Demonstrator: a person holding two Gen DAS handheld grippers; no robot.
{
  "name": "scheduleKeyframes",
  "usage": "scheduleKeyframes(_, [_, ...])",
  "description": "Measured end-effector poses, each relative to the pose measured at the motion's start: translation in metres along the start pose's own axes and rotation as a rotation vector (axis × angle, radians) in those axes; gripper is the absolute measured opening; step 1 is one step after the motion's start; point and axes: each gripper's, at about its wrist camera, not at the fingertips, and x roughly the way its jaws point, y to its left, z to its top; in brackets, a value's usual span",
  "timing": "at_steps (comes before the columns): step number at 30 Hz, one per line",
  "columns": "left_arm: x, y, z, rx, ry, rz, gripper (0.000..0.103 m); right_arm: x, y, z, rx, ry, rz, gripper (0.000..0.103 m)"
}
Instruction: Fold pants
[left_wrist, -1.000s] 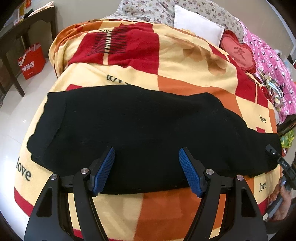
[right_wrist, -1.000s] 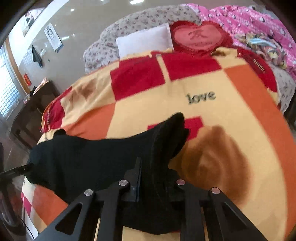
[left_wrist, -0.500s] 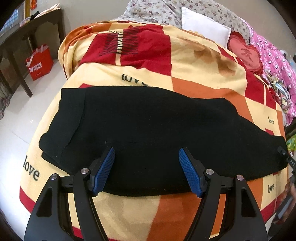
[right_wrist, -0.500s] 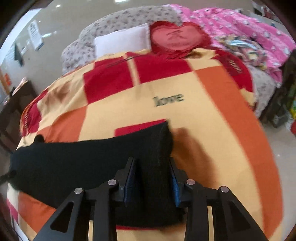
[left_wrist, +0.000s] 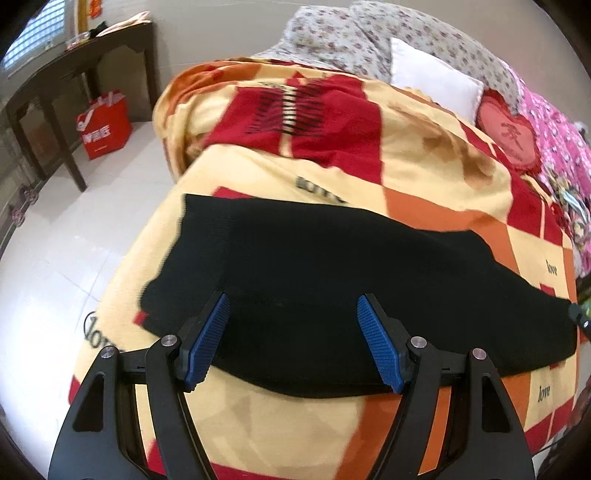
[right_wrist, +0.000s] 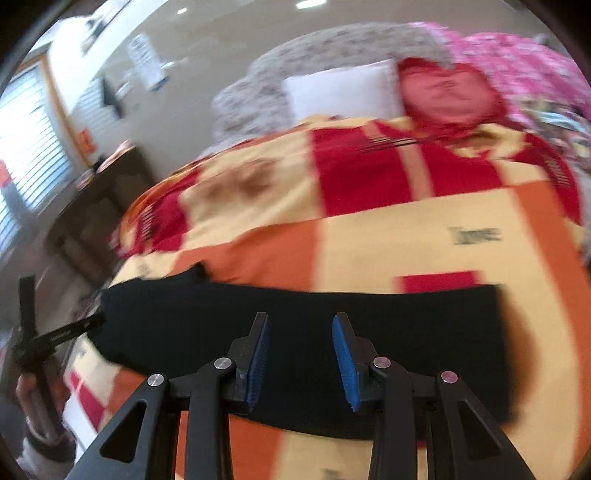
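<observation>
The black pants (left_wrist: 332, 280) lie flat in a long band across the checked red, orange and yellow blanket (left_wrist: 424, 177) on the bed. My left gripper (left_wrist: 291, 314) is open and empty, its blue pads just above the pants' near edge toward the wider end. In the right wrist view the pants (right_wrist: 295, 332) stretch from left to right. My right gripper (right_wrist: 300, 328) is open and empty above the pants near their narrow end. The left gripper's tip (right_wrist: 62, 334) shows at the left of that view.
A white pillow (left_wrist: 436, 81), a red heart cushion (left_wrist: 509, 136) and pink bedding (left_wrist: 565, 147) lie at the head of the bed. A dark wooden table (left_wrist: 74, 85) and a red bag (left_wrist: 103, 129) stand on the white floor left of the bed.
My right gripper has let go of the pants' end, which now lies flat, and has opened. Both wrist views have shifted; the left gripper stays open.
</observation>
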Motion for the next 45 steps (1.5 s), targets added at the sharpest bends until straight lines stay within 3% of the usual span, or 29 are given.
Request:
scheduleKeyframes(7, [0.007, 0.028, 0.003, -0.064, 0.008, 0.038, 0.072, 0.064, 0.07, 0.007, -0.106, 0.088, 0.107, 0.034])
scheduleKeyframes(12, [0.017, 0.038, -0.002, -0.074, 0.034, 0.056, 0.072, 0.092, 0.115, 0.022, -0.201, 0.1, 0.153, 0.034])
scheduleKeyframes(17, [0.022, 0.041, -0.008, -0.064, 0.039, 0.068, 0.072, 0.136, 0.146, 0.037, -0.311, 0.151, 0.071, 0.034])
scheduleKeyframes(19, [0.023, 0.039, -0.008, -0.051, 0.034, 0.077, 0.072, 0.157, 0.154, 0.036, -0.36, 0.172, 0.001, 0.034])
scheduleKeyframes(24, [0.024, 0.041, -0.007, -0.05, 0.031, 0.075, 0.073, 0.186, 0.158, 0.044, -0.42, 0.129, -0.149, 0.034])
scheduleKeyframes(30, [0.02, 0.039, -0.005, -0.055, 0.028, 0.078, 0.073, 0.148, 0.144, 0.049, -0.321, 0.123, -0.03, 0.034])
scheduleKeyframes(36, [0.013, 0.029, -0.007, -0.05, 0.006, 0.059, 0.073, 0.097, 0.14, 0.012, -0.349, 0.129, 0.047, 0.036])
scheduleKeyframes(40, [0.01, 0.019, -0.01, -0.028, 0.006, 0.066, 0.073, 0.106, 0.135, -0.022, -0.354, 0.189, 0.023, 0.037])
scheduleKeyframes(45, [-0.003, 0.005, -0.009, -0.01, -0.01, 0.036, 0.073, 0.085, 0.124, -0.029, -0.329, 0.16, 0.034, 0.036])
